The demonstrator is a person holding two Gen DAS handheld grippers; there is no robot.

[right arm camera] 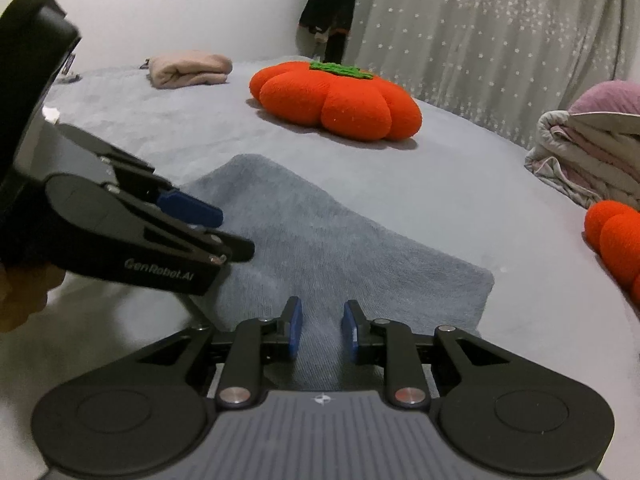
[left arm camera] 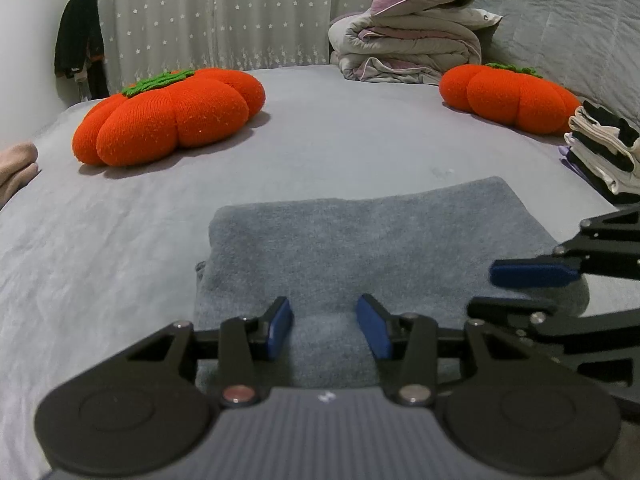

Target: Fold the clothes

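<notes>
- My left gripper point(left arm camera: 324, 326) hangs over the near edge of the folded grey garment point(left arm camera: 360, 236), its jaws partly open with only a low ridge of cloth between the pads; I read no pinch there.
- My right gripper point(right arm camera: 320, 328) sits just beside it on the same near edge, jaws narrower, also gaping and holding nothing that I can see.
- The garment lies directly ahead of both, flat on the bed point(left arm camera: 120, 240), its long axis running side to side across my reach.
- Both hands are about equally near; the left covers the left half, the right the right corner.
- My judgement: this piece looks finished, so the next move is to lift it towards the stack of folded clothes point(left arm camera: 604, 152) at the far right.
- Further off sit two orange pumpkin cushions point(left arm camera: 172, 116), then rolled quilts point(left arm camera: 408, 48).
</notes>
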